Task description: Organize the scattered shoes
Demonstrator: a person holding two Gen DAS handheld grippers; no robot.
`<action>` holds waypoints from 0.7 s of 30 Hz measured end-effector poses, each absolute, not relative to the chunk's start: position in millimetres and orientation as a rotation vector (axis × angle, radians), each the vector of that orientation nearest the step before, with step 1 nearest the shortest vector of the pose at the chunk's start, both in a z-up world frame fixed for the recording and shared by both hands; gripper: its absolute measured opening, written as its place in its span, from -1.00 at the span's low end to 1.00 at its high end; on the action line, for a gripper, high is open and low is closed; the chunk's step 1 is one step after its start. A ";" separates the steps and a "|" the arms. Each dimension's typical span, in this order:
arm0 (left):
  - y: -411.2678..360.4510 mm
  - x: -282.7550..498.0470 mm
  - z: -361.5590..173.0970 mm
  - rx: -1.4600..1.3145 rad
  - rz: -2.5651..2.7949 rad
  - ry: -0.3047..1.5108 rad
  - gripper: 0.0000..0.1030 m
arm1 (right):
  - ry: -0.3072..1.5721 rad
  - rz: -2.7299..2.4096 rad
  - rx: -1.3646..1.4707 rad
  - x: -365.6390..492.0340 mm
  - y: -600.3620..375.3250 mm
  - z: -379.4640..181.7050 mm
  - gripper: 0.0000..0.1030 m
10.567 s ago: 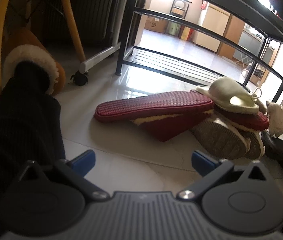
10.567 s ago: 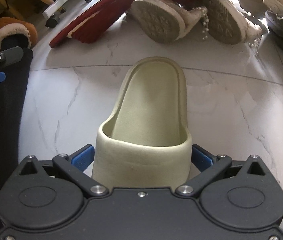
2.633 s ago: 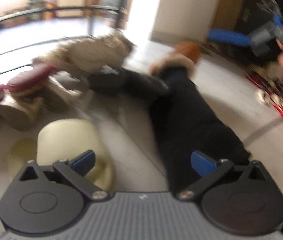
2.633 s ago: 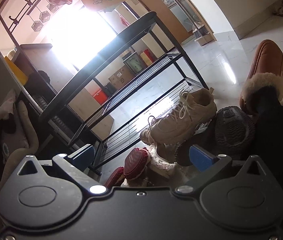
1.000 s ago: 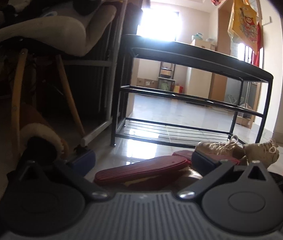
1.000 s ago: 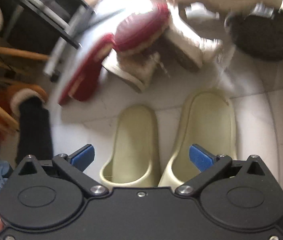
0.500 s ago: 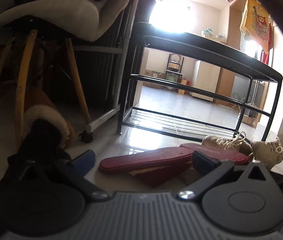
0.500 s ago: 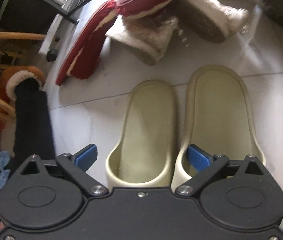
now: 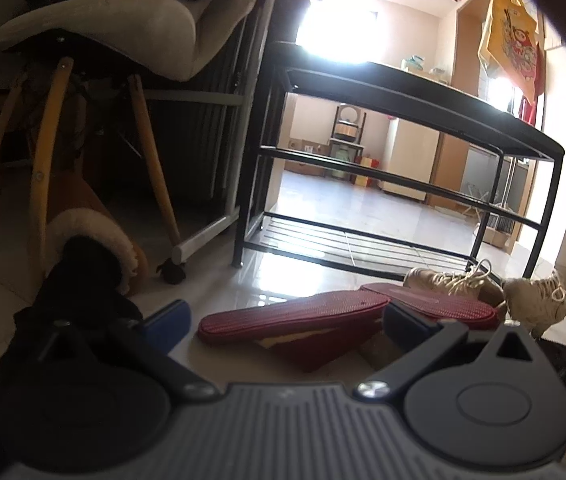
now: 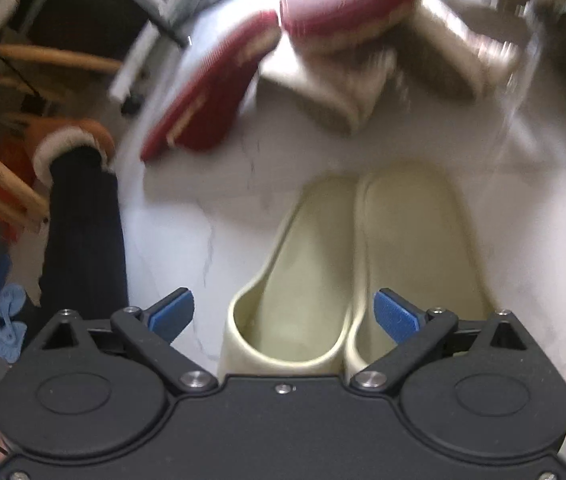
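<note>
I am holding my right claw (image 10: 283, 312) wide open and empty over the two cream slippers (image 10: 363, 264), lying paired at lower centre. My left claw (image 9: 283, 324) is gaping empty too. The red slippers (image 10: 211, 104), upper left, are looking unsorted, the rack (image 9: 403, 184) bare.

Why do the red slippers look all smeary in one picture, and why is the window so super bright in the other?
Right wrist view: motion blur smears the red slippers and the shoes by them, while the cream slides stay fairly clear. Left wrist view: sharp, but the backlit window glares white, darkening the chair; the fisheye bends the shoe rack.
</note>
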State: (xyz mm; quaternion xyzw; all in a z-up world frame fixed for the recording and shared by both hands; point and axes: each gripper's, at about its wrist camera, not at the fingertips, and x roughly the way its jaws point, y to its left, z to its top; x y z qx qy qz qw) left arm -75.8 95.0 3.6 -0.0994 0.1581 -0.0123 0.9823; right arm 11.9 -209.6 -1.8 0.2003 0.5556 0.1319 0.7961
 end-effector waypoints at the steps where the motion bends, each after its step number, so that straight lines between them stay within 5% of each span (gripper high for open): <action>1: 95.5 -75.6 3.6 -0.202 -0.023 0.317 0.99 | 1.178 0.290 0.435 12.8 -210.8 0.7 0.97; 7: 97.0 -77.3 4.4 -0.194 -0.005 0.308 0.99 | 1.248 0.457 0.599 32.0 -180.5 -17.3 1.00; 21: 110.1 -76.5 2.6 -0.239 0.042 0.322 0.99 | 1.331 0.396 0.363 71.7 -109.1 -59.7 1.00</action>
